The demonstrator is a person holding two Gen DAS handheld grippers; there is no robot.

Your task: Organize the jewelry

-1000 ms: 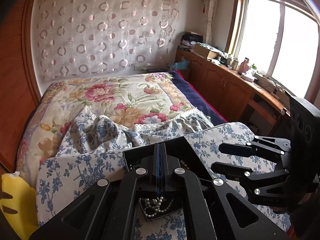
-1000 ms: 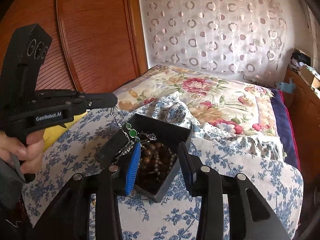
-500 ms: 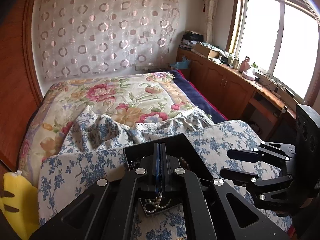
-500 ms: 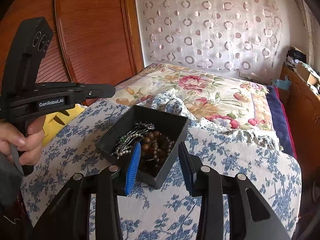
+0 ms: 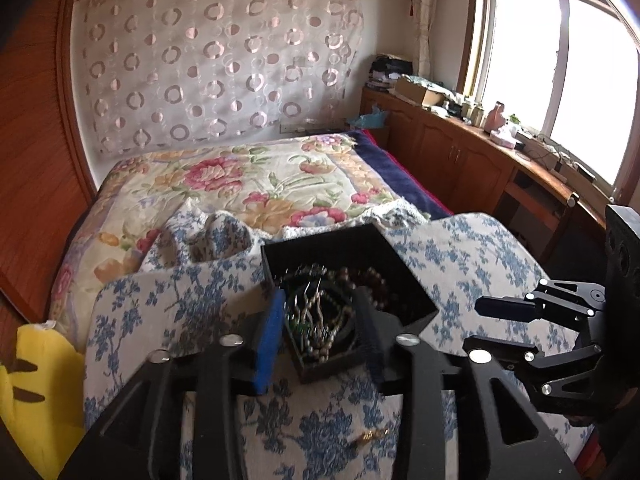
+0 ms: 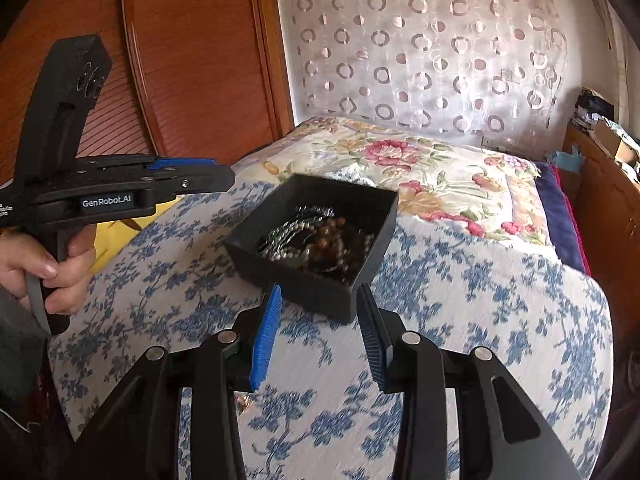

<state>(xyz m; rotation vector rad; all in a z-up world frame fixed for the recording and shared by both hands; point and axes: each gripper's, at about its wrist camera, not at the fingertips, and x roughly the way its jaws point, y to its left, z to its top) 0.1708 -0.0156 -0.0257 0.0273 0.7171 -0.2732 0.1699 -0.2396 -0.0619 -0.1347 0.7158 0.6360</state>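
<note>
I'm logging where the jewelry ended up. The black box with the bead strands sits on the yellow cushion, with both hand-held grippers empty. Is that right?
Not quite. The black box sits on the blue floral cloth, not the yellow cushion, as the right wrist view shows. The rest holds: the bead strands lie inside it, and both the left hand-held gripper and the right hand-held gripper are empty.

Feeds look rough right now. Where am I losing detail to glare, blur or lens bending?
Left wrist view: the window is blown out white, and the left gripper, its jaws opening above the jewelry box, is motion-smeared. Right wrist view: even light, no glare; the blue floral cloth is softly blurred. Both views: fisheye bends the edges.
</note>
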